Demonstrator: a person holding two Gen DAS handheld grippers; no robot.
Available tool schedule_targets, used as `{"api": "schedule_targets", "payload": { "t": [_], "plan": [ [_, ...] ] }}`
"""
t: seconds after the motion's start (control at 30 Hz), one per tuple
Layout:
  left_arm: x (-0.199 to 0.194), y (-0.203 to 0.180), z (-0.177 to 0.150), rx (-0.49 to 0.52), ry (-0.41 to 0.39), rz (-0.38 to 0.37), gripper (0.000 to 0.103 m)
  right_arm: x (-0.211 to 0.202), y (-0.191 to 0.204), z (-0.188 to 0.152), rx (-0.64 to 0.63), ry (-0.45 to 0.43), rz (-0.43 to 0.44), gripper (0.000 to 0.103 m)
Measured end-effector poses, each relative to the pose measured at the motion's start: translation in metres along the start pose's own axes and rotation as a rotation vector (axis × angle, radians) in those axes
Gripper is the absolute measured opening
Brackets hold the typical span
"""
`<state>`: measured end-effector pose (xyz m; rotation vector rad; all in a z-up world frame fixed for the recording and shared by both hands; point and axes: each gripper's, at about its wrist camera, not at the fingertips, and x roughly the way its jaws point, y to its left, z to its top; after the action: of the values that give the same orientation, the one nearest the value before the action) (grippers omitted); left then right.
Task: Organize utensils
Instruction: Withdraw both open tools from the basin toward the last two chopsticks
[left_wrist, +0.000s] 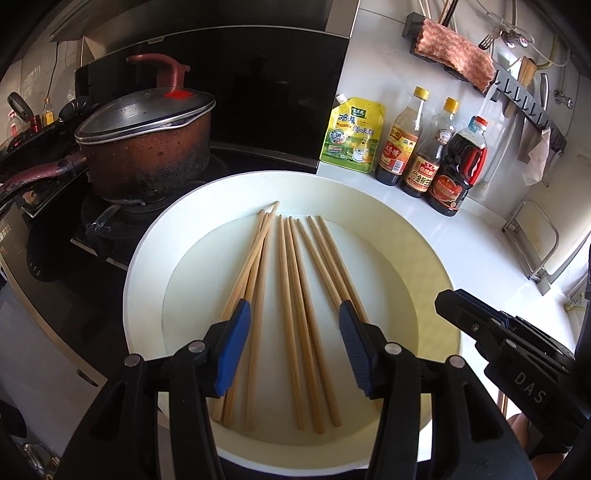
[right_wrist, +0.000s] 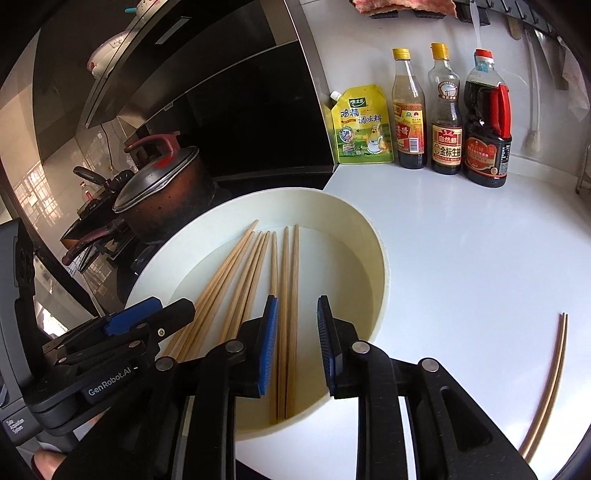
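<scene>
Both claws empty: left claw (left_wrist: 293, 332) half open, right claw (right_wrist: 297, 336) narrower, over chopsticks (left_wrist: 291, 295) fanned in bowl (left_wrist: 147, 266), lower centre; sorted pair (right_wrist: 550, 380) on bench (right_wrist: 461, 258), lower right.

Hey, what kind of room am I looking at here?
Most likely a home kitchen: a lidded pot on a gas stove, sauce bottles against the wall, and wooden chopsticks in a white basin.

Wooden chopsticks (left_wrist: 291, 314) — glossy white basin (left_wrist: 406, 206).

We note a white countertop (right_wrist: 461, 258), white wall (left_wrist: 376, 55), black range hood (right_wrist: 166, 74), daylight on windows at left (right_wrist: 29, 192).
</scene>
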<state>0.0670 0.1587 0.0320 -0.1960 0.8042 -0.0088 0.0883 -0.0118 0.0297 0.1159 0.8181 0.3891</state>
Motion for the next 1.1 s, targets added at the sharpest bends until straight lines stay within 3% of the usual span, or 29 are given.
{"api": "schedule_targets", "payload": {
  "t": [0.5, 0.63, 0.97, 1.1],
  "plan": [
    [-0.022, -0.051, -0.027, 0.076, 0.004, -0.067, 0.054, -0.056, -0.049, -0.035, 0.047, -0.044, -0.083, 0.028],
    [-0.025, -0.076, -0.035, 0.111, 0.005, -0.111, 0.062, -0.077, -0.075, -0.050, 0.082, -0.059, -0.140, 0.034],
    [-0.022, -0.143, -0.055, 0.167, 0.015, -0.230, 0.065, -0.117, -0.158, -0.096, 0.194, -0.039, -0.354, 0.038],
    [-0.018, -0.170, -0.069, 0.211, 0.039, -0.262, 0.071, -0.119, -0.184, -0.111, 0.244, -0.015, -0.391, 0.038]
  ]
}}
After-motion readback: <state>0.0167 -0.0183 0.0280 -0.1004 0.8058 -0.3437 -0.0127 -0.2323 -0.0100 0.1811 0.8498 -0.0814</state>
